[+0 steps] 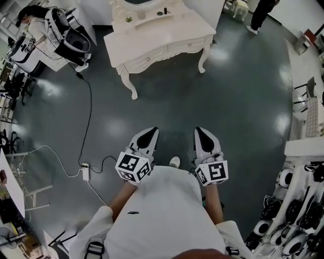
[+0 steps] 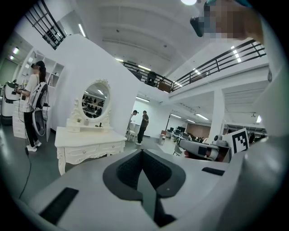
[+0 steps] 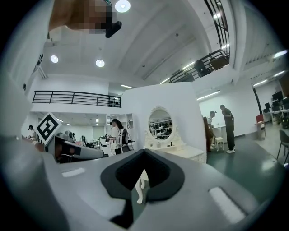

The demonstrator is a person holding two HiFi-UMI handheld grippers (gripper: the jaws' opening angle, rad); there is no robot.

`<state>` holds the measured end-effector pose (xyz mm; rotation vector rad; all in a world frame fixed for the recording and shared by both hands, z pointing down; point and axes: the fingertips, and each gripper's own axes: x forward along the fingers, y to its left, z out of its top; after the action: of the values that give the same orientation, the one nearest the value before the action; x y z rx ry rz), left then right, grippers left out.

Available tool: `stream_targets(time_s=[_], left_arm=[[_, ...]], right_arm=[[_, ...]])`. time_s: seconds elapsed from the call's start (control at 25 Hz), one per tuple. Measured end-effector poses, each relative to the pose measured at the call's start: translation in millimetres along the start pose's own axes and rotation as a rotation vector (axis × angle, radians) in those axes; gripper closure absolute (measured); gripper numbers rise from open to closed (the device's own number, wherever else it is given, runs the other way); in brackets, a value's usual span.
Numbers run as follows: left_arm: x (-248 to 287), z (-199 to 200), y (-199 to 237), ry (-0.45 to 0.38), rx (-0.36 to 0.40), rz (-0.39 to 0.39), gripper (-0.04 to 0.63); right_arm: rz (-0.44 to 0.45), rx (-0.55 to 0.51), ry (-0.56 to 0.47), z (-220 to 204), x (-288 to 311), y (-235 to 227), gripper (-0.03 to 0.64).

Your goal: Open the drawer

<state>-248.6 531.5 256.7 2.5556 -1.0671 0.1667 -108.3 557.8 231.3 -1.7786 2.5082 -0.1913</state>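
A white dressing table [image 1: 157, 30] with an oval mirror stands on the dark floor well ahead of me. Its drawers [image 1: 147, 59] with small knobs run along the front and are closed. My left gripper [image 1: 150, 133] and right gripper [image 1: 199, 132] are held side by side in front of my body, both pointing toward the table and far from it. In the left gripper view the table [image 2: 90, 146] stands ahead and to the left, beyond the left gripper [image 2: 142, 152], whose jaws meet with nothing between them. In the right gripper view the table [image 3: 180, 153] is just beyond the shut, empty right gripper [image 3: 143, 151].
A power strip [image 1: 85, 171] with cables lies on the floor to my left. One person [image 1: 30, 30] stands by equipment at the far left, and another person [image 1: 260, 15] at the far right. White machines [image 1: 298, 212] crowd the right edge.
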Motion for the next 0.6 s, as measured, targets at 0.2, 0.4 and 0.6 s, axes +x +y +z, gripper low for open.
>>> stream_targets(time_s=[0.2,0.4,0.6], left_arm=[[11.5,-1.7,-24.3,-0.034,-0.038,0.008,0.591],[24.2,-3.8,-37.8,-0.014,-0.039,-0.005,0.591],[43.3,-6.0,-32.7,-0.005,-0.067,-0.012,0.591]], right_arm=[[0.010,0.038,0.001,2.6,-9.8,-22.7,0.606],[0.014,0.039,-0.009,9.4,-13.1,-33.6,0.606],[-0.012,0.028,0.006,3.8,-5.3,-44.8,0.606]])
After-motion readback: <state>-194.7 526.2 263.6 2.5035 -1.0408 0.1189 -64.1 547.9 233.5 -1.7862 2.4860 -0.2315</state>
